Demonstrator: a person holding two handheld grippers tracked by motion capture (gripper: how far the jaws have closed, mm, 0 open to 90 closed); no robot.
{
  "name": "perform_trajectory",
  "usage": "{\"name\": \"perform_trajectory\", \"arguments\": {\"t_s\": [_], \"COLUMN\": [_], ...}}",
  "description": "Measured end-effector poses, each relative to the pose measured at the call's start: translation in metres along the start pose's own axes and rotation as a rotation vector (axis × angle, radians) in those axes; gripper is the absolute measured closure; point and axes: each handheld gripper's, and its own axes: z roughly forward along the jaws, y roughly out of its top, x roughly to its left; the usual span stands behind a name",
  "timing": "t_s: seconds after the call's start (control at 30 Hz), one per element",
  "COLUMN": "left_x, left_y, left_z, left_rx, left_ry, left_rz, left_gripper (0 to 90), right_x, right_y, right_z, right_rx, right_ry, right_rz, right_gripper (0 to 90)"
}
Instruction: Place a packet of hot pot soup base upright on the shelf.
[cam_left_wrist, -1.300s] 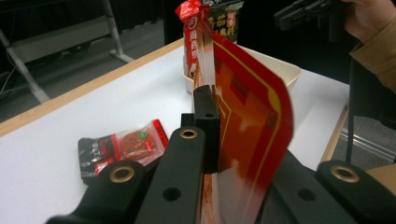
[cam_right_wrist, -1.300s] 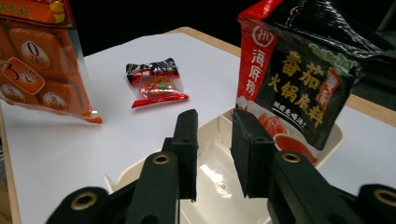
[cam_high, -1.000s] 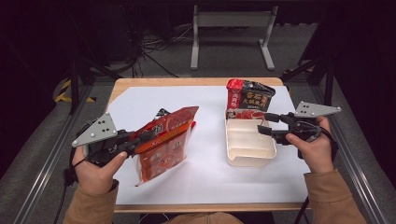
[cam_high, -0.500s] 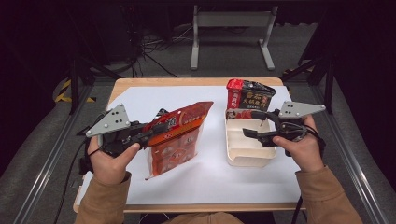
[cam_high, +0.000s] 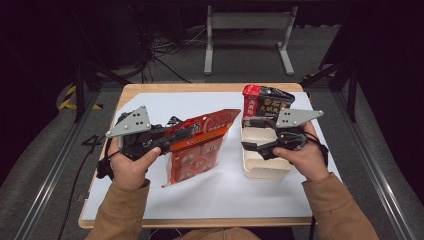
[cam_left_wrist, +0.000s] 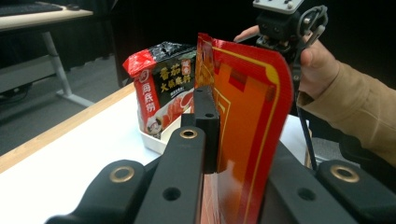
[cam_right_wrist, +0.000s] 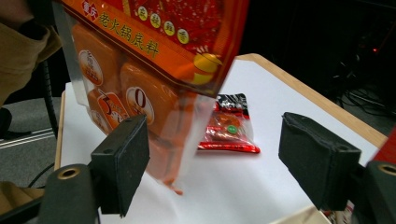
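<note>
The orange hot-pot seasoning pouch (cam_high: 197, 145) has come up off the white sheet (cam_high: 150, 107) and swung toward the middle of the table since a second ago, its bottom corner now barely brushing the paper. The left gripper (cam_high: 172, 139) clamps the pouch by its top edge, jaws pinched tight on the flat seal (cam_left_wrist: 219, 121), so the pouch hangs free and presents its side to the other hand.

The right gripper (cam_high: 250, 146) has shifted inward over the white tray (cam_high: 260, 167), and its jaws have just been opening; they now stand wide with nothing between them. In the right gripper view the pouch (cam_right_wrist: 140, 84) hangs straight ahead of the pads (cam_right_wrist: 126, 158), apart from them, so I judge the gap is being readied to take the pouch's free end.

The red-and-black soup-base packet (cam_high: 265, 102) stands upright at the tray's far end. A small red sachet (cam_right_wrist: 229, 126) lies flat on the sheet beyond the pouch.
</note>
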Motion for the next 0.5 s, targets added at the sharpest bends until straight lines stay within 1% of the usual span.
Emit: {"name": "perform_trajectory", "arguments": {"t_s": [0.07,0.1,0.23,0.4,0.5], "left_x": [0.000,0.000,0.000,0.001,0.001], "left_y": [0.000,0.001,0.001,0.000,-0.001], "left_z": [0.002,0.003,0.005,0.008,0.009], "left_rx": [-0.009,-0.013,-0.024,-0.036,-0.042], "left_ry": [-0.013,-0.018,-0.036,-0.063,-0.067], "left_rz": [0.005,0.011,0.027,0.029,0.028], "left_gripper": [90.0,90.0,90.0,90.0,90.0], "right_x": [0.000,0.000,0.002,0.005,0.007], "right_y": [0.000,0.000,0.000,0.000,-0.001], "right_z": [0.009,0.009,0.020,0.031,0.037], "right_rx": [0.001,0.001,-0.006,-0.013,-0.017], "right_ry": [0.021,0.021,0.050,0.075,0.086], "right_rz": [-0.008,-0.008,-0.021,-0.026,-0.035], "right_gripper": [23.9,23.9,23.0,23.0,23.8]}}
